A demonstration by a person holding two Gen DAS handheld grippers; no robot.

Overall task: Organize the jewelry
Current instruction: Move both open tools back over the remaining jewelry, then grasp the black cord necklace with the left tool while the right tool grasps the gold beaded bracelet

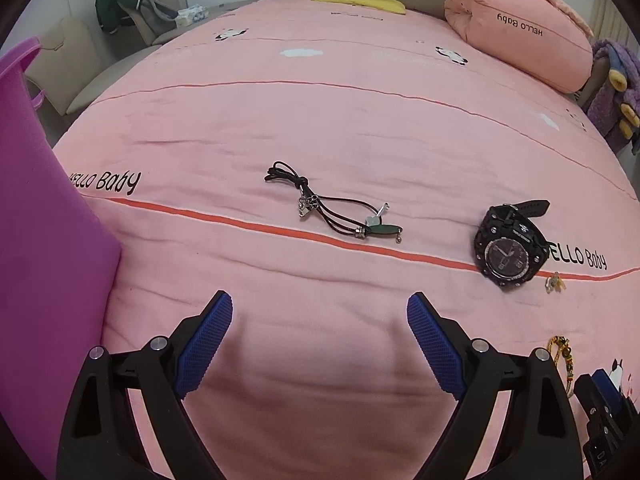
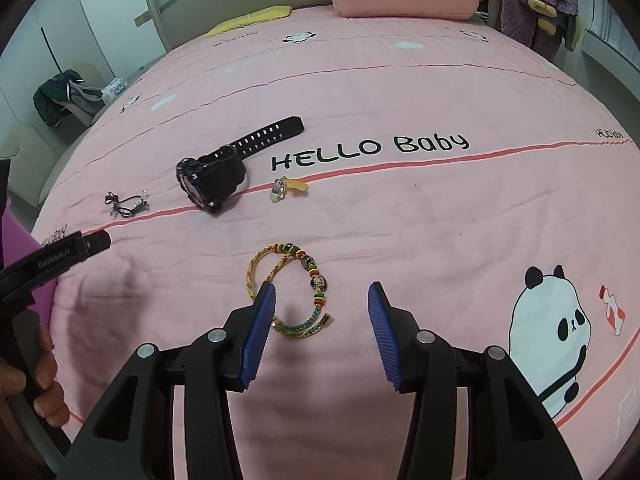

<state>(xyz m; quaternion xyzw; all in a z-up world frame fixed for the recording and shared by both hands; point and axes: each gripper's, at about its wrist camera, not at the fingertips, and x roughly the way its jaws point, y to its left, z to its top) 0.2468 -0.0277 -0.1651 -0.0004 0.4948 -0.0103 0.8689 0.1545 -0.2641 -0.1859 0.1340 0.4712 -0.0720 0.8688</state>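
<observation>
While both pairs of fingers stand spread and empty, the right gripper point(image 2: 322, 304) hovers low over the bed point(image 2: 400, 220) with the beaded bracelet point(image 2: 298, 288) just ahead, lying between its blue pads, the left pad point(image 2: 260, 332) overlapping the loop's near-left edge. The bracelet's long axis runs roughly away from the gripper, so the right hand is plainly nearer to it. Farther out lie a small charm point(image 2: 286, 188), the black watch point(image 2: 212, 180) and a cord necklace point(image 1: 332, 208), which sits ahead of the left gripper point(image 1: 320, 316). A purple bin point(image 1: 44, 240) stands at far left, probably the destination.
</observation>
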